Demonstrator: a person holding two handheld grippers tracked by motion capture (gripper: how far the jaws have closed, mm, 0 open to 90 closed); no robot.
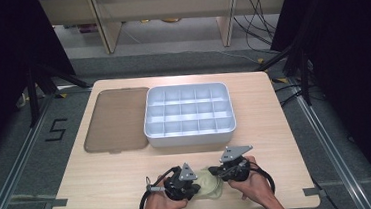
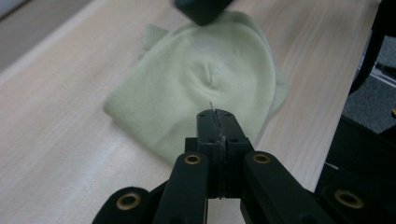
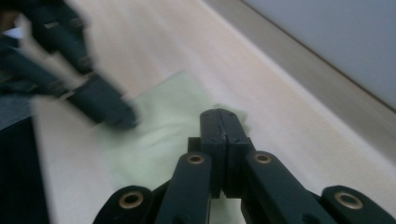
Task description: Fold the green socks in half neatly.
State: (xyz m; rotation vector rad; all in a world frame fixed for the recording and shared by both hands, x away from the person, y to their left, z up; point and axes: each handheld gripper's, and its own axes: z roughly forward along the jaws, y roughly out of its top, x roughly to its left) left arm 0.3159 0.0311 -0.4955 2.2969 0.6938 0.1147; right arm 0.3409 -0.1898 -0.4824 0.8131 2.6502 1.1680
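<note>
Blurring left tongs point(image 3: 116, 116) over pale cloth point(image 3: 159, 135), contact unclear.

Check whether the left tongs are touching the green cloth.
Touching. In the left gripper view the left tongs, jaws shut, press their tips on the green cloth, which puckers just ahead.

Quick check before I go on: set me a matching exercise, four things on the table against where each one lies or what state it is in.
Things:
1. cloth
2. tray
3. lid
4. left gripper

Places or states:
A. white, split into compartments, mid-table
B. jaws shut, tips over the cloth
C. pale green, folded, at the near edge between the two grippers
D. brownish, lying flat to the left of the tray

Pairs: 1-C, 2-A, 3-D, 4-B
</note>
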